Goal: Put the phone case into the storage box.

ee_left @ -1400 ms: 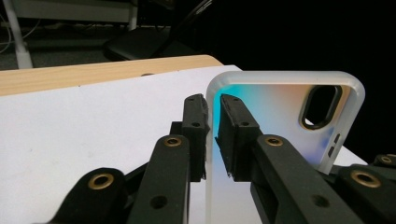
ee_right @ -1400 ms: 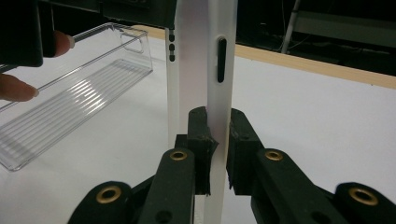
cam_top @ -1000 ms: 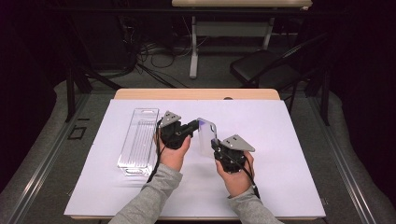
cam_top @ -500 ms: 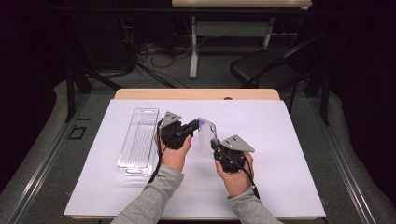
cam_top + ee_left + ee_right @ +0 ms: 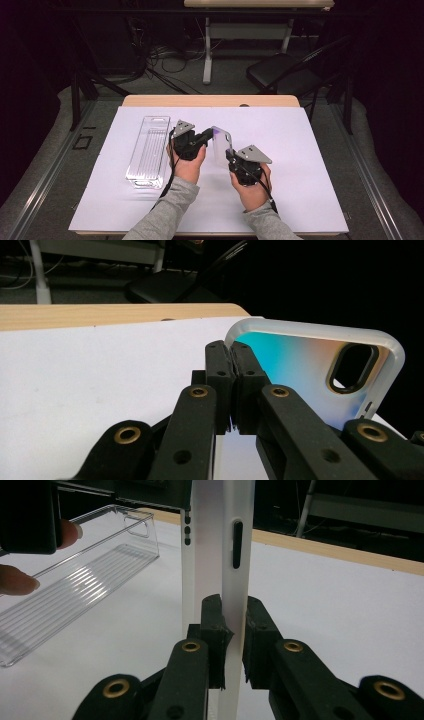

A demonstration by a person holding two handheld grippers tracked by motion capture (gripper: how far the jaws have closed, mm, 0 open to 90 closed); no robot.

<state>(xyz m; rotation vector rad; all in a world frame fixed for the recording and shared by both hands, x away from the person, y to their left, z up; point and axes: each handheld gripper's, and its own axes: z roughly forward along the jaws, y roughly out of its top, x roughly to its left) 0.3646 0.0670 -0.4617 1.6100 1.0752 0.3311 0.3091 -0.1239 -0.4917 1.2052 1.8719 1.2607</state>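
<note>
Both grippers clamp one phone case (image 5: 221,146) above the white worktop (image 5: 310,170): left gripper (image 5: 204,137) pinches its edge, right gripper (image 5: 231,156) its side, beside a clear tray (image 5: 148,152).

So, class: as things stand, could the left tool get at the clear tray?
Probably not yet. The left tool is shut on the phone case, which the right tool also grips. The tray lies just beside it with nothing between, so releasing first would free it.
</note>
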